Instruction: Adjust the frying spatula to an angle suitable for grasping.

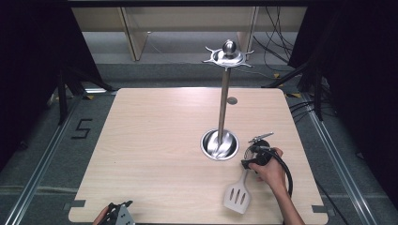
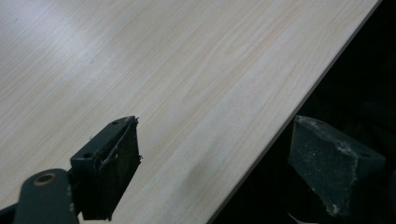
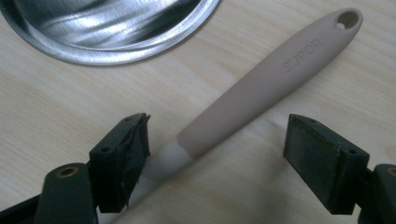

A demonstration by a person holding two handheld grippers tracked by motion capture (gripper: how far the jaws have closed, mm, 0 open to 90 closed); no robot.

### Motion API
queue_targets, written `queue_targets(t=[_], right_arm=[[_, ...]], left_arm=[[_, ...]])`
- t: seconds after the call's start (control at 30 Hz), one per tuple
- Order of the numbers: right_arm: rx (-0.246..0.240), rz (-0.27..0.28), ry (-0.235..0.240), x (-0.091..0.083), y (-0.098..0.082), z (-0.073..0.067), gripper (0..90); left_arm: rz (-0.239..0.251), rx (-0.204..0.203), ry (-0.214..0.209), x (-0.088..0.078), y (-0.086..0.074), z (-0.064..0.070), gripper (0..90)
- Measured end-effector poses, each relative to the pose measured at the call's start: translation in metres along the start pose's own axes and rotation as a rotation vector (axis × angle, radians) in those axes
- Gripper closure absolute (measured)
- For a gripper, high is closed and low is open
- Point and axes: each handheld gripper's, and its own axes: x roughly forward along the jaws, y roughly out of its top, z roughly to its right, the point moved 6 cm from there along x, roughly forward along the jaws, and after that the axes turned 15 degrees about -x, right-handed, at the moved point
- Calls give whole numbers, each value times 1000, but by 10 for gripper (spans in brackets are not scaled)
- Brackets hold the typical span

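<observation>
In the right gripper view we see the right gripper with its two black fingers standing wide apart, one on each side of the beige slotted spatula. The spatula's tan handle passes between them without either pad pressing on it; the left-hand finger stands just beside the pale neck where the handle narrows, and we cannot tell whether it brushes it. The handle bears raised lettering and ends in a hanging hole, and the whole spatula lies flat on the light wooden table.

In the high view the right gripper sits over the handle's end, held in the person's right hand, with the slotted blade pointing toward the table's near edge. Just beside the gripper, to its left in that view, stands the round shiny steel base of a tall metal utensil stand, whose pole rises to a hooked ring with a ball knob on top.

The left gripper rests at the near left edge of the table, well apart from the spatula. In the left gripper view its fingers are spread wide with nothing between them, one over the table and the other past its edge.
</observation>
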Motion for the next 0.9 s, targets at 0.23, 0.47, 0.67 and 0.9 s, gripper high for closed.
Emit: queue_targets(t=[0.23,0.47,0.67,0.9], right_arm=[[-51,14,19,0,2,-2,328],[-54,-20,34,-3,2,-4,381],[-76,-50,70,-9,-3,-1,501],[-82,-39,111,-14,-12,8,595]], left_arm=[[2,7,-6,0,0,1,154],[14,3,-10,0,1,2,154],[7,15,-19,-1,1,3,154],[8,14,-16,-1,1,3,154]])
